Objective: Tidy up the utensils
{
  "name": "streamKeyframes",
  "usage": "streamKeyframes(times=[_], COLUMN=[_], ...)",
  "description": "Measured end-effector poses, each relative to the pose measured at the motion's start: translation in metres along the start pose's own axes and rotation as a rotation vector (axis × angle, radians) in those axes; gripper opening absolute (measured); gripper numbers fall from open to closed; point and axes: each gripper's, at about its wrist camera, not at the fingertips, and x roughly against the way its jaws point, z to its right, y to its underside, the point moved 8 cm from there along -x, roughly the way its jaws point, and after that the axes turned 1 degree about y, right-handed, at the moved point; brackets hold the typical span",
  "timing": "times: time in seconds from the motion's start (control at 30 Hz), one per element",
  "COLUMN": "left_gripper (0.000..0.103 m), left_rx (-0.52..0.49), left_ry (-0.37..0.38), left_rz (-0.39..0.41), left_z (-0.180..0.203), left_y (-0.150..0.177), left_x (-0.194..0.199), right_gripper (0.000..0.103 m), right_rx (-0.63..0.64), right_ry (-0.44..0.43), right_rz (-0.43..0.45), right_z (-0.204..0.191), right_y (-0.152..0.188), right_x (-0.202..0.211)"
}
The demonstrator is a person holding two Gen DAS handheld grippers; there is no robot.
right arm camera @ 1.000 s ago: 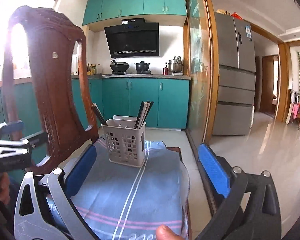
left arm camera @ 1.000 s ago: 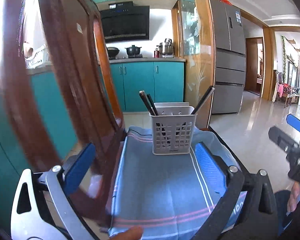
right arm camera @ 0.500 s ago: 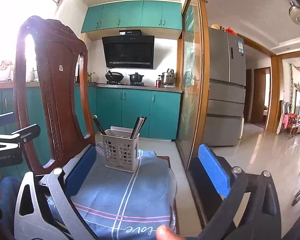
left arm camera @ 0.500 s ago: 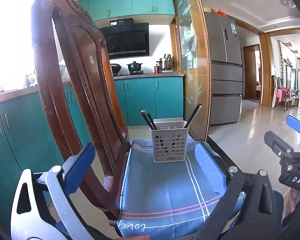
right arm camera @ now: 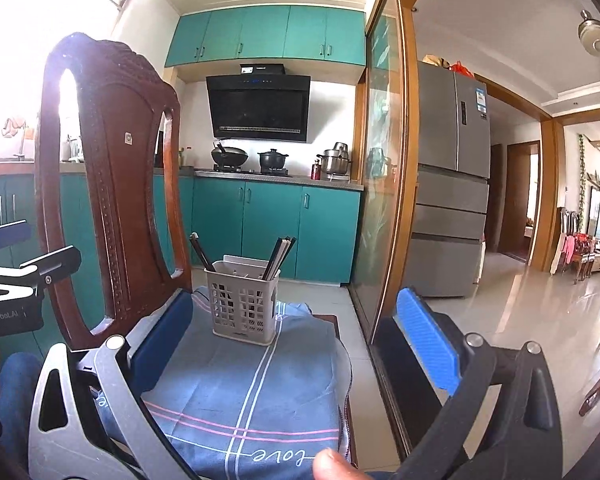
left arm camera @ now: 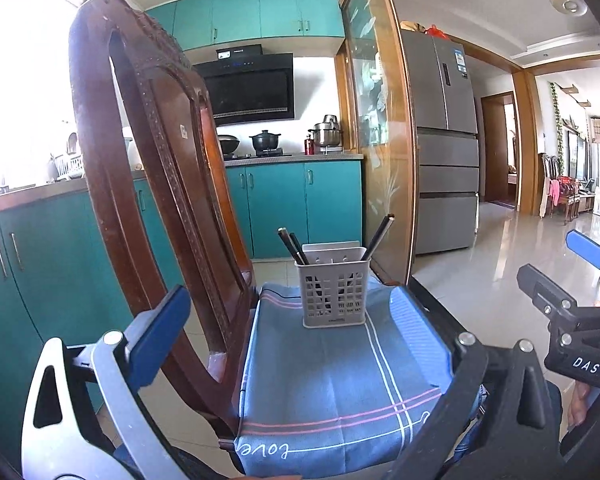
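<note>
On the blue cloth covering the chair seat, a grey slotted holder is standing upright toward the far edge, with dark chopsticks leaning out of it: two at its left side and one more stick slanting right in the left wrist view. Both grippers are hanging back at the near edge of the seat, well apart from the holder. The left gripper is showing its jaws spread wide and empty, blue pads either side of the cloth; the right gripper is likewise holding its jaws spread with nothing between them.

Judging by looks, the chopsticks are probably light, stiff and smooth, so they are likely to be slippery and to pivot if pinched near a tip. The exposed upper shafts, just above the rim, are offering the best hold, taken across the stick so the pads are bearing flat on it. The holder is seeming thin plastic and light, and it is sitting on soft cloth, so it may be tipping or sliding when a stick is drawn out at a slant; steadying its wall with the other gripper would be helping. No loose utensils are showing on the cloth, so the sorting is looking largely settled.
</note>
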Motion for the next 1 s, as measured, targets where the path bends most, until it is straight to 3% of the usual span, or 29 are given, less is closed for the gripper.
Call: streamKeyframes(times=[1.0], left_gripper=[0.099], left_rx=[0.007], left_ry=[0.017], left_rz=[0.019], left_z=[-0.002], left_y=[-0.001], left_x=[0.006], right_gripper=[0.100], right_rx=[0.024], right_ry=[0.012], right_rz=[0.017], right_z=[-0.010], right_y=[-0.005], right_x=[0.014])
